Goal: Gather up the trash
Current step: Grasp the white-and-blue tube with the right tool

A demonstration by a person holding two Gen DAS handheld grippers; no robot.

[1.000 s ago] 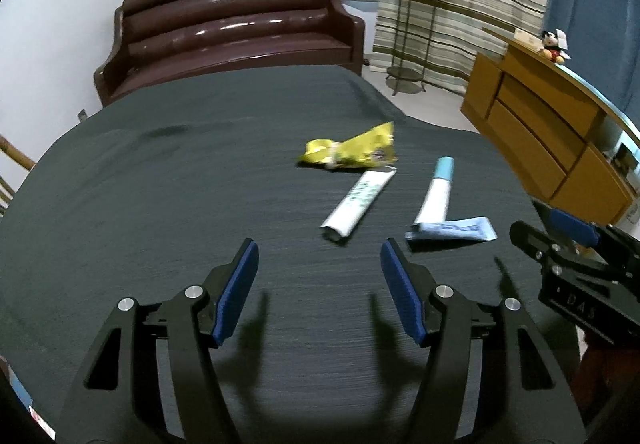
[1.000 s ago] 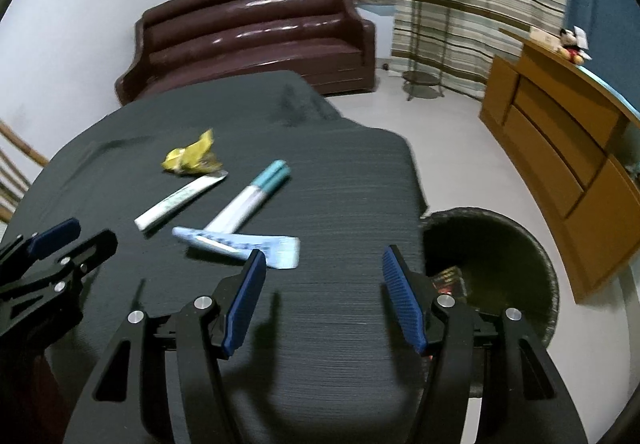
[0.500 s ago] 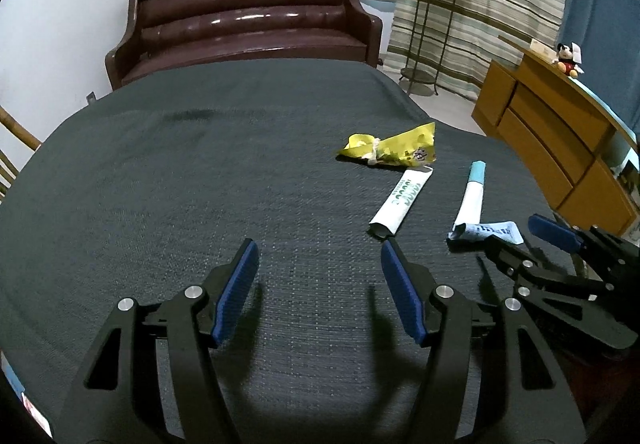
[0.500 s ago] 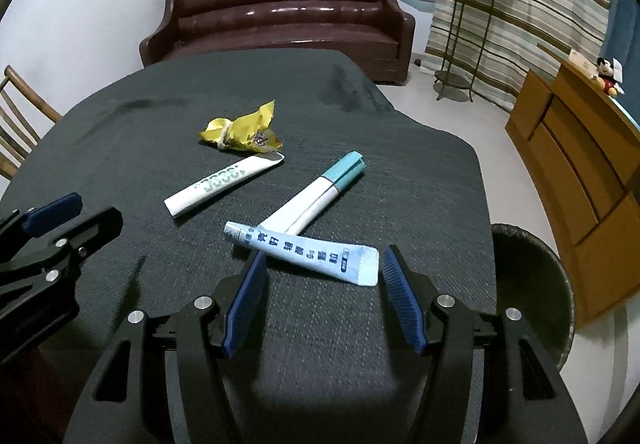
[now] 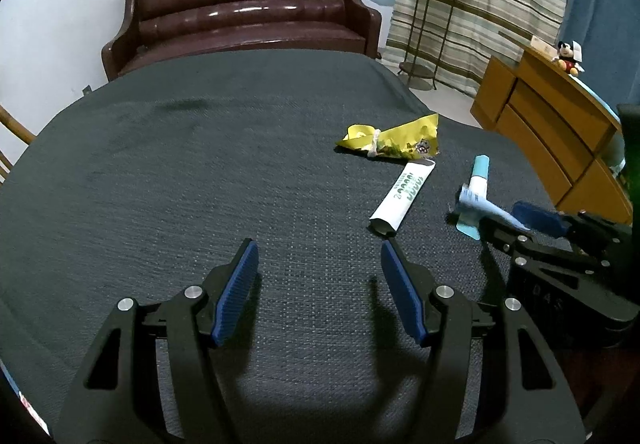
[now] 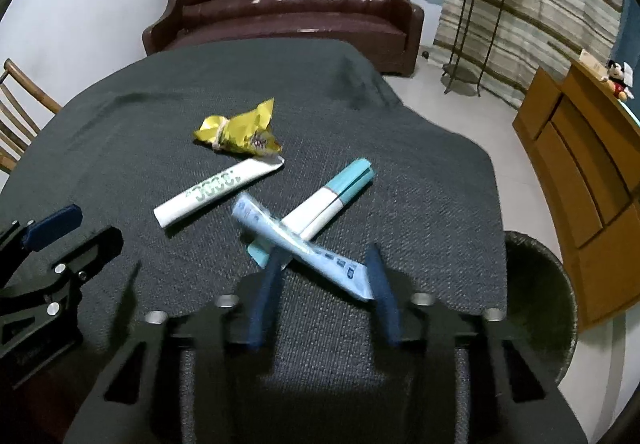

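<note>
Right claw (image 6: 324,276) of mine is just closing round the pale blue tube (image 6: 298,244), blue pads either side of it; motion blur hides whether they press it yet, so I count them as apart. That tube lies crosswise on the white marker with the teal cap (image 6: 332,199), toward the right edge of the dark cloth-covered table (image 6: 120,123). Beyond sit the white tube (image 6: 218,193) and, touching its far end, the crumpled yellow wrapper (image 6: 238,133). On the floor past the table's right edge stands the dark bin (image 6: 536,284).

My left claw (image 5: 318,284) hovers apart and empty over the cloth near the front edge, with the white tube just beyond its right pad.

Risks, as I judge them: the flat, slick tube could squirt out sideways, or the pads could catch the marker beneath and drag it, rolling, off the right edge.
</note>
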